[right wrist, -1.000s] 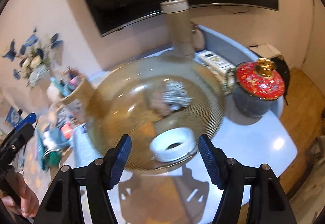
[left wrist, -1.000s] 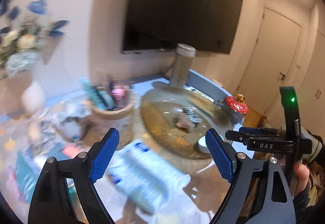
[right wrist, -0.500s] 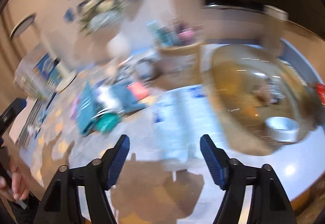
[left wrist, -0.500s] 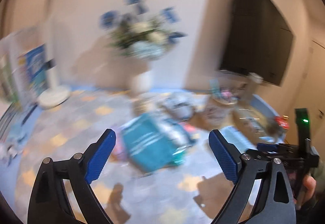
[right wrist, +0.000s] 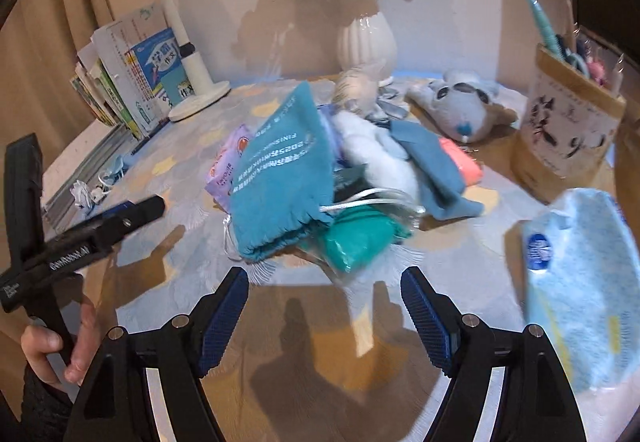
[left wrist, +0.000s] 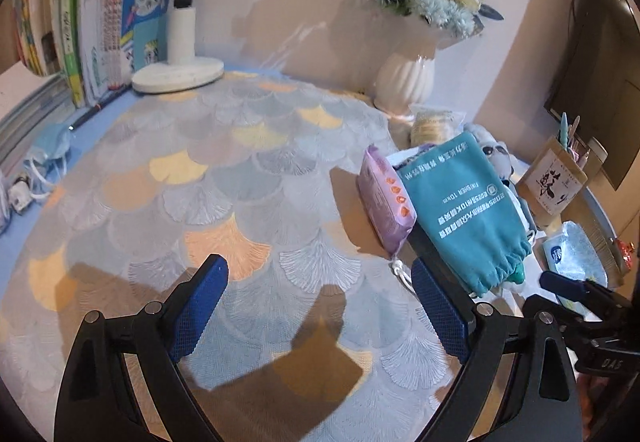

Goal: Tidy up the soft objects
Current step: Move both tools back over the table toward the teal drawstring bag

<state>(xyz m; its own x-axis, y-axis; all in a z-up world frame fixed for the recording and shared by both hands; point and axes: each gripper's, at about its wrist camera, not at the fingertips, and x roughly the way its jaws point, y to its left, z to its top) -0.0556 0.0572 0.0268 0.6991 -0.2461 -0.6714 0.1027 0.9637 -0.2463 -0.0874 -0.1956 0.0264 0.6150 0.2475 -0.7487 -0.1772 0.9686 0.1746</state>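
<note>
Round table [left wrist: 248, 145] under a fan-patterned cloth, bare across its near half. Row of books [left wrist: 100, 25] and a white lamp [right wrist: 188, 53] at the far left; white vase [right wrist: 366, 37] with blue flowers against the wall. Blue-white wipes pack [right wrist: 584, 282] at the right edge, paper pen holder [right wrist: 568, 129] behind it. Heap of soft things mid-table, just ahead of both grippers: teal drawstring bag [right wrist: 280, 177] on top, lilac tissue pack [left wrist: 384, 201] touching its left side, green bundle [right wrist: 356, 238] in clear wrap under its mouth, blue sock [right wrist: 436, 161], plush toy [right wrist: 464, 105] farther back. Left gripper [left wrist: 320, 306] spread wide over bare cloth, having just opened further, nothing between. Right gripper [right wrist: 324, 314] likewise just widened, empty, short of the bag. Hand [right wrist: 60, 346] around the left handle.
</note>
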